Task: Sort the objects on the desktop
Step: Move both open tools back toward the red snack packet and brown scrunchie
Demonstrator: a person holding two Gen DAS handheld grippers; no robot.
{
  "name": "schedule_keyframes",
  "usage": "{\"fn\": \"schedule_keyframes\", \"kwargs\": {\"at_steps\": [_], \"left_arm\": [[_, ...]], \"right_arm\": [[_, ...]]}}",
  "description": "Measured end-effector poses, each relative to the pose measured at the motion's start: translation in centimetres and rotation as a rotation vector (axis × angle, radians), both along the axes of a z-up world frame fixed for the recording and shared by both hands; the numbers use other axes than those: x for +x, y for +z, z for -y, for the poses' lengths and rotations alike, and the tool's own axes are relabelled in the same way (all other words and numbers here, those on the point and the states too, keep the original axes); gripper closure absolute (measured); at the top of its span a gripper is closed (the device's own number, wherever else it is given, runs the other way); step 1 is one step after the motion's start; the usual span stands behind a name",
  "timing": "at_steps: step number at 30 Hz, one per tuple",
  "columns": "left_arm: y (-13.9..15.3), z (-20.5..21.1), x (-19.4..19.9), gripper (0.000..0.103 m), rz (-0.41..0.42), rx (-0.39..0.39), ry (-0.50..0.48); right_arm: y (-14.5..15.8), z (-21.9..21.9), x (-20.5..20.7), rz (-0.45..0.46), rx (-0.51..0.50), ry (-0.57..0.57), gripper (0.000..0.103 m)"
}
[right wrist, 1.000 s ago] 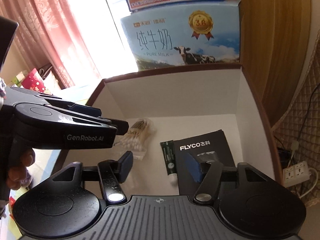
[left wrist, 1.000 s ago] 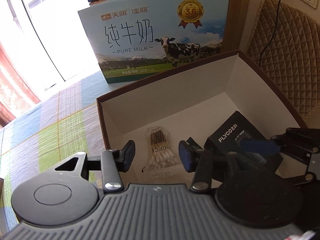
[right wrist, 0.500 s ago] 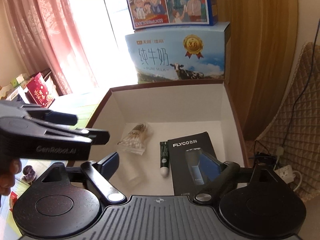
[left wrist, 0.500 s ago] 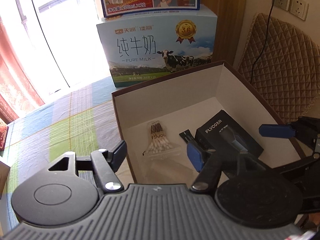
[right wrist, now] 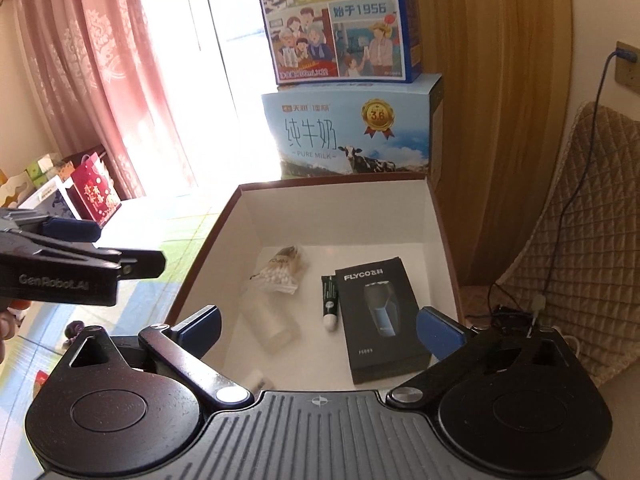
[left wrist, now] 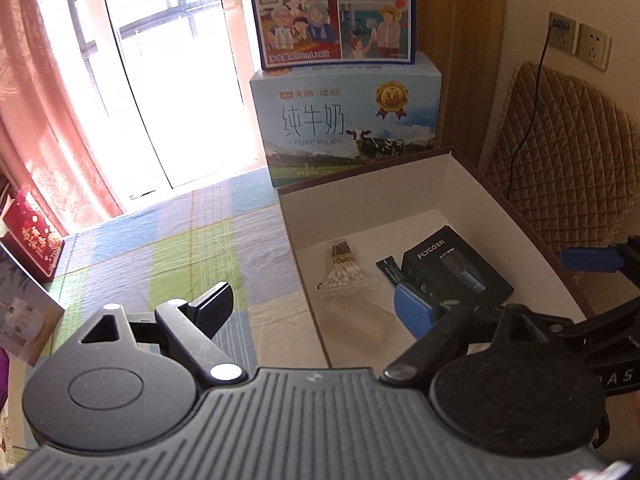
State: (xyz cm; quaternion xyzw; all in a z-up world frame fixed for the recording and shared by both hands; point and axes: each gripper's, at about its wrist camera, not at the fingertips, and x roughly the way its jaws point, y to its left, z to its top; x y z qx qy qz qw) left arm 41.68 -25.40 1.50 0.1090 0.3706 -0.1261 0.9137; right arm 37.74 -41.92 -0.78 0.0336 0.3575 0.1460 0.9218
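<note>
Resting on the desk [left wrist: 168, 248], the open box [right wrist: 436, 224] is seen to hold the shaver carton [right wrist: 380, 316], swab bag [right wrist: 280, 276] and tube [right wrist: 330, 300]. Both the left tool [left wrist: 320, 304] and right tool [right wrist: 320, 328] are held spread and empty; the box rim could be snagged if either is lowered carelessly.
</note>
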Motion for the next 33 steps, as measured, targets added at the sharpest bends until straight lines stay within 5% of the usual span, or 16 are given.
{"fn": "schedule_keyframes", "kwargs": {"at_steps": [13, 33], "left_arm": [[1.1, -2.3, -6.9, 0.009, 0.001, 0.003, 0.038], [0.0, -10.1, -16.9, 0.007, -0.053, 0.0, 0.111]], "right_arm": [[1.8, -0.1, -5.9, 0.013, 0.026, -0.008, 0.002], [-0.3, -5.4, -14.2, -0.078, -0.052, 0.112, 0.002]]}}
